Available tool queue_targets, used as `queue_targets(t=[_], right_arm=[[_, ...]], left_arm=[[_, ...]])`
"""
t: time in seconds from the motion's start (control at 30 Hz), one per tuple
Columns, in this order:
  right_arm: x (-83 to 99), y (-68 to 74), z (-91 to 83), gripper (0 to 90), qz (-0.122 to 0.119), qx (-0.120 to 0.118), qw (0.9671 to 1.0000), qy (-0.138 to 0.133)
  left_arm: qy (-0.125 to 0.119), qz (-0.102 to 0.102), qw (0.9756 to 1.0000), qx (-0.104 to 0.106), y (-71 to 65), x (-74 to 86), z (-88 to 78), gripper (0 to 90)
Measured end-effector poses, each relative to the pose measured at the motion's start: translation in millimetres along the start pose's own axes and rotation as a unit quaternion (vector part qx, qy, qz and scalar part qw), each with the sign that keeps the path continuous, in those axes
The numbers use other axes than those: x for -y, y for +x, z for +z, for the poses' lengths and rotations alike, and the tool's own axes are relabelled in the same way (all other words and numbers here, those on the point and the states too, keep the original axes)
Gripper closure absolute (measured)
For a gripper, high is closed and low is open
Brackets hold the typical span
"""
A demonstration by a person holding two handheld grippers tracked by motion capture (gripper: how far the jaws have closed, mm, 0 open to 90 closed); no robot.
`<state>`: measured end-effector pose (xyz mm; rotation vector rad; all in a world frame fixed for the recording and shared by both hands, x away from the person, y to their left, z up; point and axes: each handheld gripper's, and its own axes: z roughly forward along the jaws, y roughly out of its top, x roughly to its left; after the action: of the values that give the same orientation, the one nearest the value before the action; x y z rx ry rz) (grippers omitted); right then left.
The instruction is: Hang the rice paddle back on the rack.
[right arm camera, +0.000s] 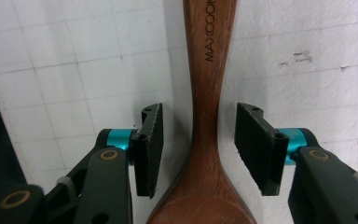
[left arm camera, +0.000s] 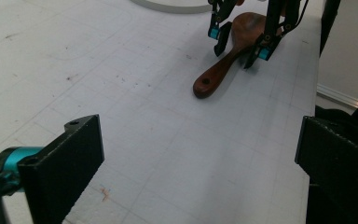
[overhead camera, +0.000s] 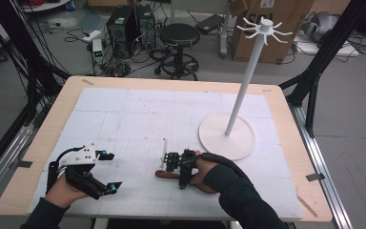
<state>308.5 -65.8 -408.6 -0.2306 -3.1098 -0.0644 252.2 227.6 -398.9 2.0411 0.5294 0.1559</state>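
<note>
Currently right gripper (right arm camera: 198,140) straddles the wooden spoon (right arm camera: 207,93) neck, jaws narrowed but not touching. Risk: tapered handle slips or pivots on closing. Left gripper (overhead camera: 102,171) idle, wide.

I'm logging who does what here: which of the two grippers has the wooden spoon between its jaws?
The right gripper: its jaws straddle the neck of the wooden spoon, with gaps on both sides. The left gripper is open over bare mat.

Black jaws w/ teal fittings, dark sleeves (overhead camera: 248,200)
</note>
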Motion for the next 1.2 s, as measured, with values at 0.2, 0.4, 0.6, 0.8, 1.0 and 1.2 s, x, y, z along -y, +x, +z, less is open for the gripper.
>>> queue_targets(t=[0.2,0.4,0.6,0.8,1.0,1.2], right_arm=[[-0.3,-0.9,0.6,56.9,0.001,0.001,1.0,-0.004],[-0.1,-1.4,0.6,60.1,0.008,0.001,1.0,-0.004],[-1.7,0.5,1.0,61.0,0.007,0.005,1.0,0.001],[-3.1,0.7,1.3,64.0,-0.002,0.008,1.0,0.005],[-0.8,-1.5,0.7,68.3,0.011,0.006,0.9999,-0.003],[-0.3,-0.2,0.3,76.8,0.005,0.006,1.0,-0.002]], left_arm=[[-0.001,0.0,1.0,-0.001,-0.2,0.1,-0.1,1.9],[0.0,0.001,1.0,-0.001,-0.3,0.1,0.0,2.0],[-0.001,0.0,1.0,-0.002,-0.4,0.2,-0.3,2.0],[-0.001,0.0,1.0,-0.003,-0.6,0.4,-1.1,1.9],[-0.001,0.0,1.0,-0.004,-0.5,0.4,-1.4,2.0],[-0.001,0.0,1.0,-0.004,-0.6,0.4,-1.1,1.9]])
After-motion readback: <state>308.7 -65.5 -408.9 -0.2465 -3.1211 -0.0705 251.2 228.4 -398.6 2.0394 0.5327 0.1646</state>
